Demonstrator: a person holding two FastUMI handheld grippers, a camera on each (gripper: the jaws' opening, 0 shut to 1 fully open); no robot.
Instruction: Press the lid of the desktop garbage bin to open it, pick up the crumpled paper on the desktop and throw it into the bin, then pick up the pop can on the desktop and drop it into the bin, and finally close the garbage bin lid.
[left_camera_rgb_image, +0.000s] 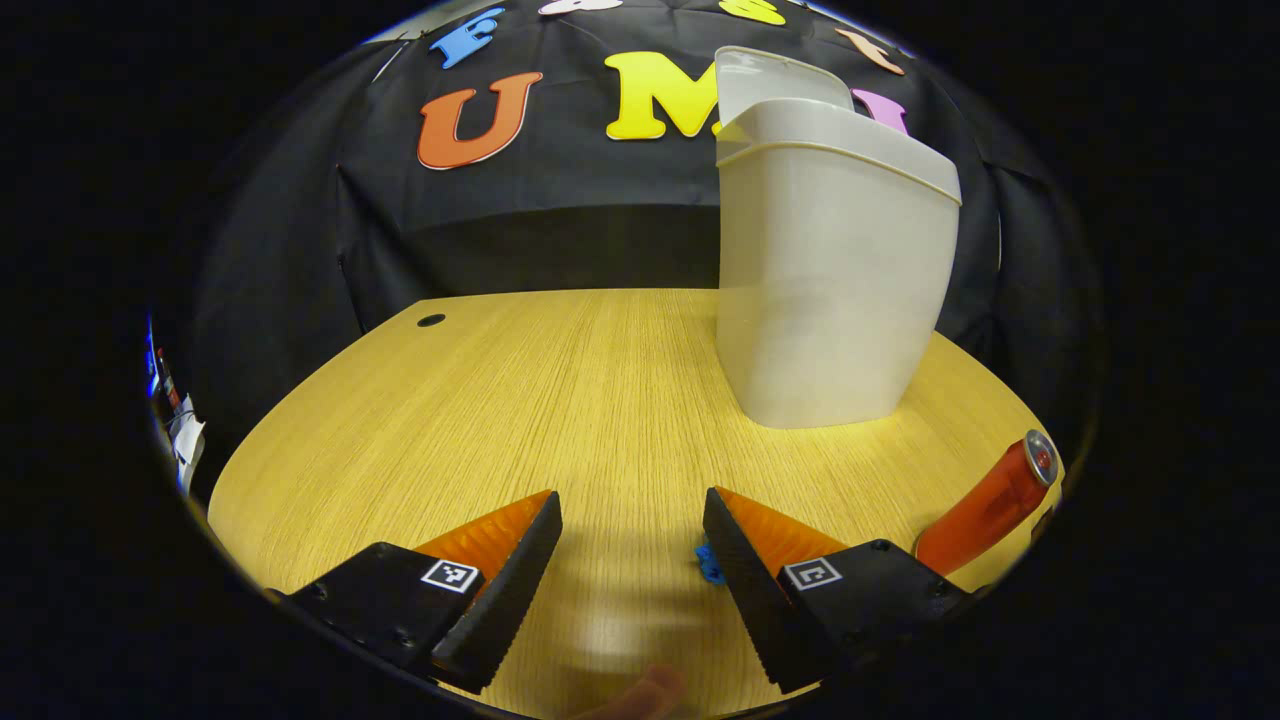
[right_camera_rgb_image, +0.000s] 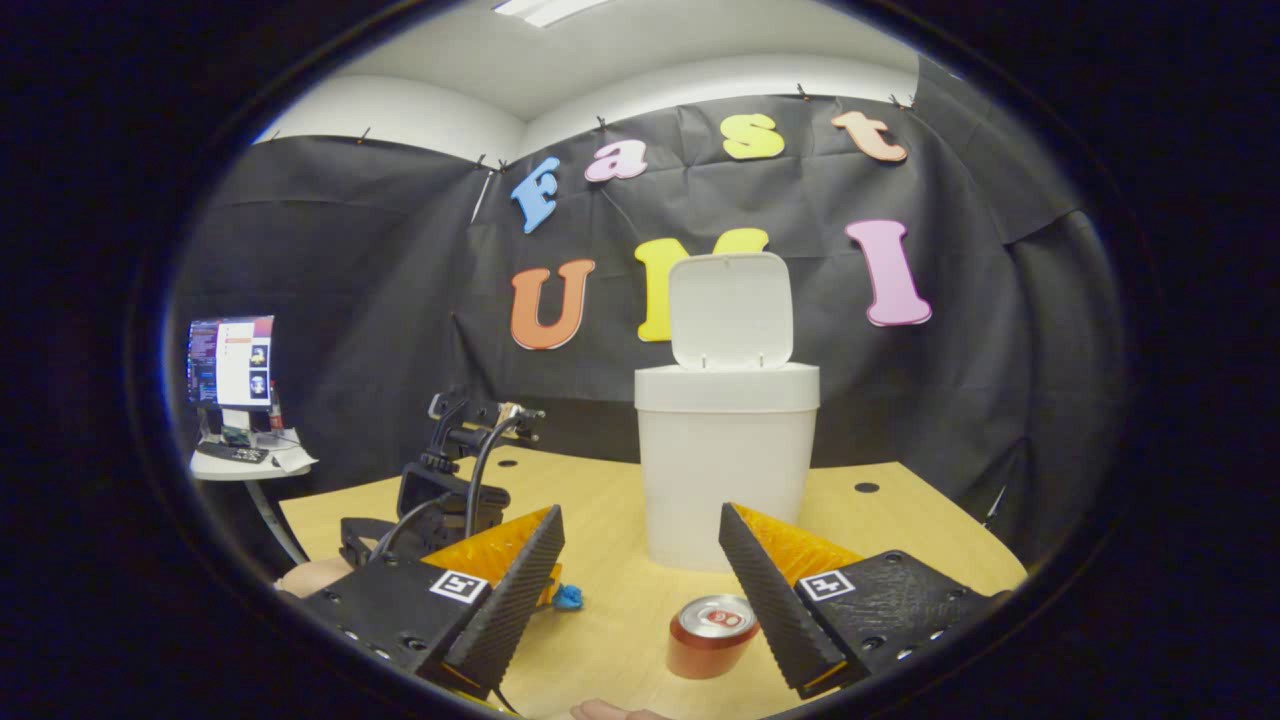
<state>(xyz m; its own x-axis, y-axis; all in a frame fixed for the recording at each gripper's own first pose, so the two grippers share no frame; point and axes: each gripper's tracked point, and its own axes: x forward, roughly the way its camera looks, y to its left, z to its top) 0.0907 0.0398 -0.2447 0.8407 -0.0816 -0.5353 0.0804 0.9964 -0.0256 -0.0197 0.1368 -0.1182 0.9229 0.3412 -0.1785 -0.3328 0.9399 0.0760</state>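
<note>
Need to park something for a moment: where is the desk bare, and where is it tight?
Bare: the wide stretch of desk left of the bin, out to the cable hole. Tight: the near right, where the pop can and blue paper scrap lie beside the left gripper.

In the left gripper view, the can (left_camera_rgb_image: 985, 508) at lower right is partly cut off by the edge; a small blue scrap (left_camera_rgb_image: 709, 564) hides behind a finger, perhaps the paper; in the right gripper view, the monitor (right_camera_rgb_image: 230, 361) is too small to read.
</note>
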